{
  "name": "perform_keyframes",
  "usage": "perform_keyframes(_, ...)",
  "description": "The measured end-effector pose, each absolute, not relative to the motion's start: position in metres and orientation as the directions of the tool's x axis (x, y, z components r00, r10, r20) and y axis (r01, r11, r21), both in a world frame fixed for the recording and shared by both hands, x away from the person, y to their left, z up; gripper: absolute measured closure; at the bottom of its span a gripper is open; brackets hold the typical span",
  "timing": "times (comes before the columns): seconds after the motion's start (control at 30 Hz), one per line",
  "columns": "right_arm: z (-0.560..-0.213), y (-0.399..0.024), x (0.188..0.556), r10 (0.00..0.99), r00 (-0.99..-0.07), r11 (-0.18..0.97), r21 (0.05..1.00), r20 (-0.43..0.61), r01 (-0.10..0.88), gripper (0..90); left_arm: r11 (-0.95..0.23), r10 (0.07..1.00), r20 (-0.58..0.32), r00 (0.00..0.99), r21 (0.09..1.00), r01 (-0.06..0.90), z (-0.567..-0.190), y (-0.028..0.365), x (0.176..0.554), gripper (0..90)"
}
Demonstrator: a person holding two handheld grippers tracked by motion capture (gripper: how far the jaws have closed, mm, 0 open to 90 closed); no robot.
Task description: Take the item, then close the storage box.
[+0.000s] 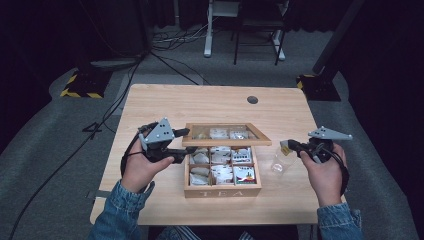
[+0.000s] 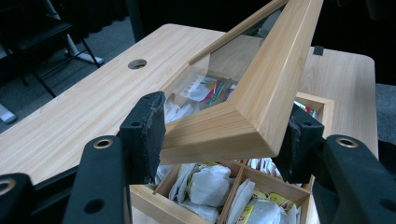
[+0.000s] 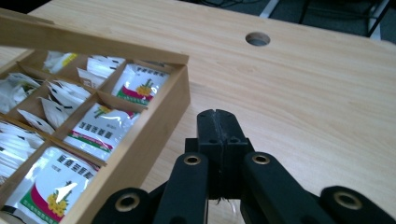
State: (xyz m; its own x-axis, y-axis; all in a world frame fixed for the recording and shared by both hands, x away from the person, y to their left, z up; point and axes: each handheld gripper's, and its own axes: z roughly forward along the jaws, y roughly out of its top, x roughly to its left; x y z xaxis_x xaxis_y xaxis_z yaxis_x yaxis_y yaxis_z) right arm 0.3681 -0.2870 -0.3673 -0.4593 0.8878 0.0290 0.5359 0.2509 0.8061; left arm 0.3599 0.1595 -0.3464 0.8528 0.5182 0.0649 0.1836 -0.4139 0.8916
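Lid (image 2: 261, 88) corner clamped in left gripper (image 2: 224, 140), propped over tea box (image 1: 222, 190) near bench's front edge; keep hold steady. Right gripper (image 3: 218, 128) pinched, possibly on something small.

Grey carpet floor (image 1: 45, 130); dark surroundings; white desk legs (image 1: 208, 30); black cables (image 1: 170, 60)

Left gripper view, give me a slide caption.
Left gripper clamps the raised glass-paned lid of a wooden tea box.

Obstacle: raised lid (image 1: 227, 140) over tea box (image 1: 222, 191), frame centre | Obstacle: clear cup (image 1: 278, 165) right of box | Free: counter (image 1: 200, 102) upper band, lower-left corner
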Motion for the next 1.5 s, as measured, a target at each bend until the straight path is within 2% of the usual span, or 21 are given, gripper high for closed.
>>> perform_keyframes(0.37,-0.382,-0.295,0.37,0.906,-0.417,0.232,0.736,0.075,0.636,90.0,-0.415,0.518,0.066,0.853,0.891,0.183,-0.346,0.159,0.36,42.4)
perform_keyframes(0.67,-0.392,-0.296,0.372,0.908,-0.412,0.241,0.717,0.071,0.654,89.0,-0.417,0.518,0.069,0.853,0.891,0.181,-0.346,0.16,0.36,42.4)
perform_keyframes(0.7,-0.393,-0.296,0.373,0.91,-0.41,0.24,0.716,0.071,0.656,87.0,-0.414,0.517,0.065,0.853,0.892,0.183,-0.346,0.159,0.36,42.4)
perform_keyframes(0.73,-0.394,-0.296,0.373,0.914,-0.401,0.234,0.719,0.066,0.654,80.0,-0.413,0.517,0.063,0.854,0.892,0.184,-0.346,0.16,0.36,42.4)
perform_keyframes(0.77,-0.394,-0.296,0.373,0.915,-0.399,0.234,0.723,0.063,0.65,77.4,-0.412,0.517,0.062,0.854,0.892,0.185,-0.346,0.16,0.361,42.4)
perform_keyframes(0.9,-0.392,-0.298,0.371,0.918,-0.393,0.231,0.741,0.048,0.63,71.3,-0.41,0.514,0.058,0.856,0.893,0.185,-0.346,0.159,0.362,42.4)
perform_keyframes(1.23,-0.392,-0.309,0.368,0.929,-0.366,0.201,0.759,0.053,0.62,64.1,-0.416,0.511,0.063,0.857,0.891,0.182,-0.346,0.157,0.362,42.3)
perform_keyframes(1.5,-0.394,-0.317,0.365,0.931,-0.358,0.18,0.761,0.073,0.623,63.8,-0.419,0.518,0.067,0.853,0.889,0.185,-0.347,0.157,0.36,42.1)
